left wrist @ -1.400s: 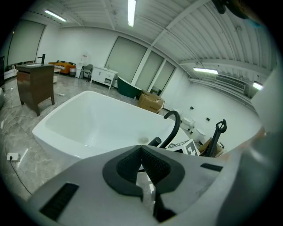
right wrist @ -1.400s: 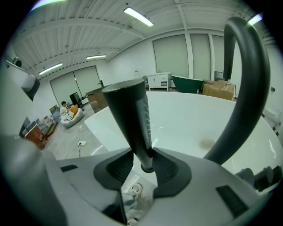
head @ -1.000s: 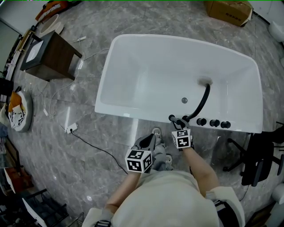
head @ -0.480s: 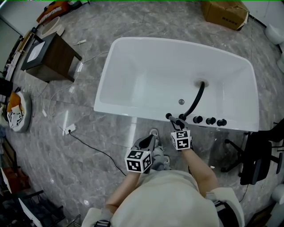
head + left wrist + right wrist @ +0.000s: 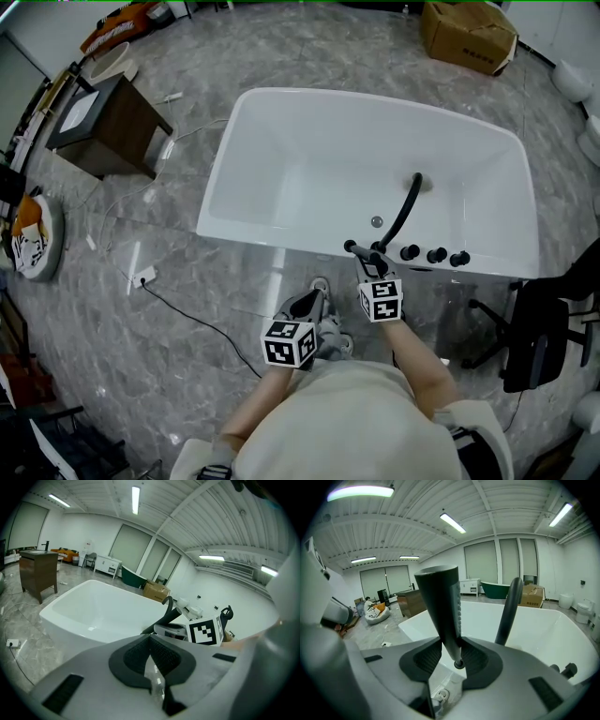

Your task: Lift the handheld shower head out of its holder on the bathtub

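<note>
While clamped low in the right hand-held gripper (image 5: 453, 654), the shower head (image 5: 440, 599) stands nearly upright, wide end up.

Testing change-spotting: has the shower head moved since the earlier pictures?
Yes. The shower head has risen above the tub rim; its hose runs straighter beside the knobs.

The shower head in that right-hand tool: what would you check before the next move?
1. Grip: the right tool is closed on the shower head at its handle. Ok.
2. Clear of the holder: the handle's lower end shows free above it. Ok, as far as I can see.
3. Spare length in the hose: it arcs up beside the head, and how much slack remains is unclear. Cannot tell.
4. Left tool out of the way: shut, empty, off to the side. Ok.
5. Water off: the setting of the knobs is unreadable. Cannot tell.
</note>
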The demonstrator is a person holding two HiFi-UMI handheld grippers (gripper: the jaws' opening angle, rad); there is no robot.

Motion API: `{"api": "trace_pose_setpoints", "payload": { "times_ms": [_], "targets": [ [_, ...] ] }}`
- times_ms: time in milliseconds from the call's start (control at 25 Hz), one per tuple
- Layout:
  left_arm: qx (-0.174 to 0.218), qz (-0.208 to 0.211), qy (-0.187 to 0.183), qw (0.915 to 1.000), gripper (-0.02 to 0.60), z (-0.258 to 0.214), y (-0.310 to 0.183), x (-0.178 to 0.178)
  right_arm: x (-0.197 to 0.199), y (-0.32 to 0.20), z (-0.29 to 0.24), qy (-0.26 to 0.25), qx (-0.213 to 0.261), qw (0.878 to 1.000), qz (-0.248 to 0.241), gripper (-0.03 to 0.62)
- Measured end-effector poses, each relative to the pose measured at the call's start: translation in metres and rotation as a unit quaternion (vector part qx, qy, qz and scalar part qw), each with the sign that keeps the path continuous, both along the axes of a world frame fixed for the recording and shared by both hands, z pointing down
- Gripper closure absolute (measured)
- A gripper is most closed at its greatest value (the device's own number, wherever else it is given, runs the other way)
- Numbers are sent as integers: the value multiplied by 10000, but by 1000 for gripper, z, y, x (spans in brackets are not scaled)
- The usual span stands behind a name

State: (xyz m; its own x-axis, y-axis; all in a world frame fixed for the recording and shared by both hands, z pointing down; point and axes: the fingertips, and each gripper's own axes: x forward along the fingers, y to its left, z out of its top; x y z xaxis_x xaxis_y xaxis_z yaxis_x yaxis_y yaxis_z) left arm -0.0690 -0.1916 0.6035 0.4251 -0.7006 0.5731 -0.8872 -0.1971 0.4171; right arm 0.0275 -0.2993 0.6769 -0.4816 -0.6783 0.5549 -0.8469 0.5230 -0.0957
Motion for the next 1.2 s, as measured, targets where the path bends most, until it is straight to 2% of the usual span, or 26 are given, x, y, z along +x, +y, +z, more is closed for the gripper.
{"api": "trace_pose_setpoints", "payload": {
  "times_ms": [560,1200],
  "targets": [
    [269,-37,-3,9996,561,-16,13,13,10,19,-70,-535,651,9964,-13,457],
    [545,-250,-72,9982,561,-36,37,16,26,53,-160,-1152,1386,9836,-87,462]
  ]
}}
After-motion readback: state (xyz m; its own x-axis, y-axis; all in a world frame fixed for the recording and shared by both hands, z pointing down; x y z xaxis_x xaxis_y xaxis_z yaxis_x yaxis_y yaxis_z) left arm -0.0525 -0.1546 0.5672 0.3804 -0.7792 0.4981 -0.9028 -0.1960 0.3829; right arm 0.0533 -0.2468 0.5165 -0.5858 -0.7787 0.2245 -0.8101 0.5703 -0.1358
